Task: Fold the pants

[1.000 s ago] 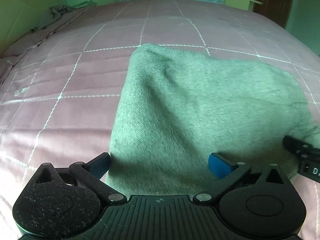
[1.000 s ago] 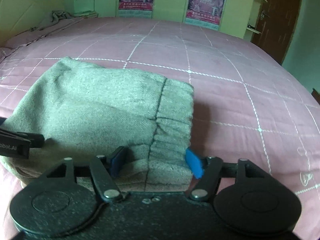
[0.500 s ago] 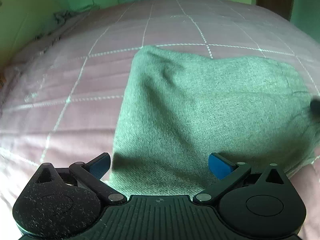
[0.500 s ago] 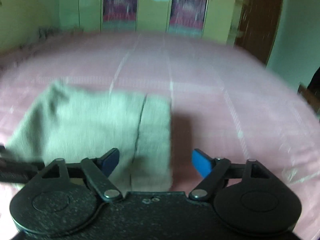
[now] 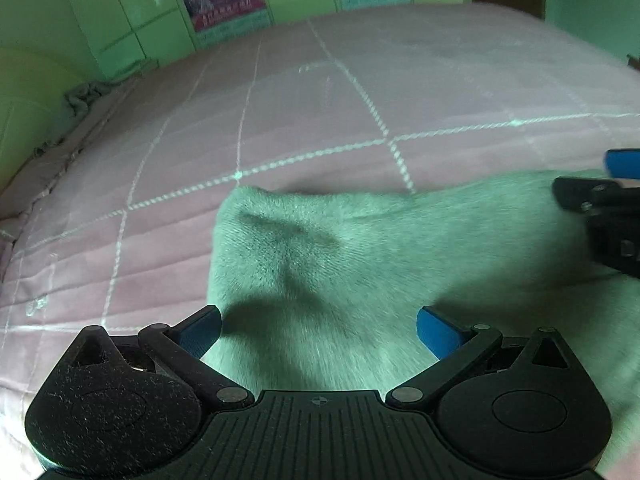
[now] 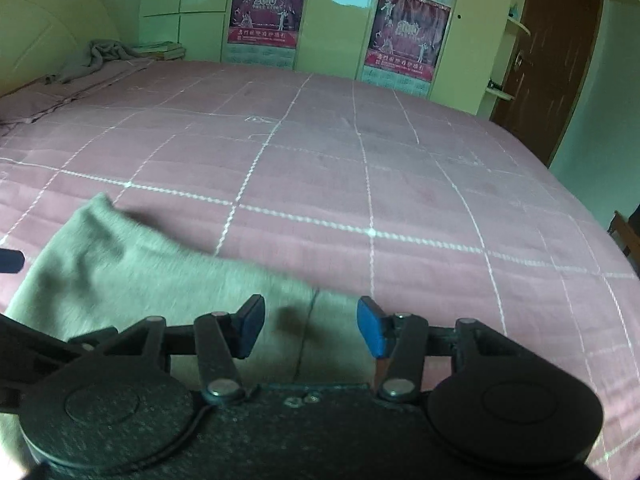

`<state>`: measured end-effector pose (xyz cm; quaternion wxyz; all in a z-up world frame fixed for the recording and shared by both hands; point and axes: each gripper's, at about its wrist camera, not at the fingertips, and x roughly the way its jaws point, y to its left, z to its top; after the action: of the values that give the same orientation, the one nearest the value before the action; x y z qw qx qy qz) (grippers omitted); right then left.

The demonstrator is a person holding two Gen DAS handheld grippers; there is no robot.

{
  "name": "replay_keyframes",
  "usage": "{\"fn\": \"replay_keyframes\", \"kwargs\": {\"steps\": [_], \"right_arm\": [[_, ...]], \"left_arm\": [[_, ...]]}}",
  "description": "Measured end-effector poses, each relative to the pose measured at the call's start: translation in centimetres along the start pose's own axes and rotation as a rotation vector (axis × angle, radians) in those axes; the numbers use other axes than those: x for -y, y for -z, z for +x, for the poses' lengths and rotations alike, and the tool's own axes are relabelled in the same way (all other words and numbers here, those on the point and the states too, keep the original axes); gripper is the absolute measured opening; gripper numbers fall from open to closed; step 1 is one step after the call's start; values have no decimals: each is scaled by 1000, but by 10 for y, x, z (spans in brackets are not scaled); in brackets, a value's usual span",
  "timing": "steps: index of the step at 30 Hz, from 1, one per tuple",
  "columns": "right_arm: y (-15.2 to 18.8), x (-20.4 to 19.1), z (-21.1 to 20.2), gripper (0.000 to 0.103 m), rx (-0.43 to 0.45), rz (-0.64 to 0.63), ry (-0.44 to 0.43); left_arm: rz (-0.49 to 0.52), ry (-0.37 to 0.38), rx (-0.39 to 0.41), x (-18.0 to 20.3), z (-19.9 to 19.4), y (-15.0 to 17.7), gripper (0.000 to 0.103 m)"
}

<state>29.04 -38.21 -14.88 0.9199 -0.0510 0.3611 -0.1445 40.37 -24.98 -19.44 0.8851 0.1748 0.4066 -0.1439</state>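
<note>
The grey-green pants [image 5: 360, 256] lie folded in a compact pile on the pink bed. In the left wrist view my left gripper [image 5: 319, 330] hovers open and empty above the pile's near left part. The right gripper shows at that view's right edge [image 5: 600, 200]. In the right wrist view the pants [image 6: 132, 276] lie at lower left, with the waistband seam [image 6: 308, 328] between my open, empty right gripper's [image 6: 310, 330] blue pads. The left gripper's tip shows at the left edge [image 6: 10, 260].
The pink quilted bedspread [image 6: 360, 168] with white grid lines spreads far back and right. A grey cloth heap [image 6: 100, 56] and books [image 6: 160, 50] sit at the far left corner. Green wardrobes with posters [image 6: 404, 36] and a brown door [image 6: 548, 60] stand behind.
Both grippers have lifted and pulled back from the pile. The right gripper's jaws were around the waistband edge a second ago and now stand open above it. The pants stay on the bed.
</note>
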Motion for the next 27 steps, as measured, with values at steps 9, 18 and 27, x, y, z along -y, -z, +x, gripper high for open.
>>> {"fn": "replay_keyframes", "kwargs": {"steps": [9,18,27], "right_arm": [[4,2,59,52,-110,-17,75],[14,2,1,52,-36,2,25],[83,-3,-37,58,-63,13,14]], "left_arm": [[-208,48,-41,-28,41,-9,103],[-183,59,-29,-27,0,29,103],[-244,73,-66,-30,-52,78,103]]}}
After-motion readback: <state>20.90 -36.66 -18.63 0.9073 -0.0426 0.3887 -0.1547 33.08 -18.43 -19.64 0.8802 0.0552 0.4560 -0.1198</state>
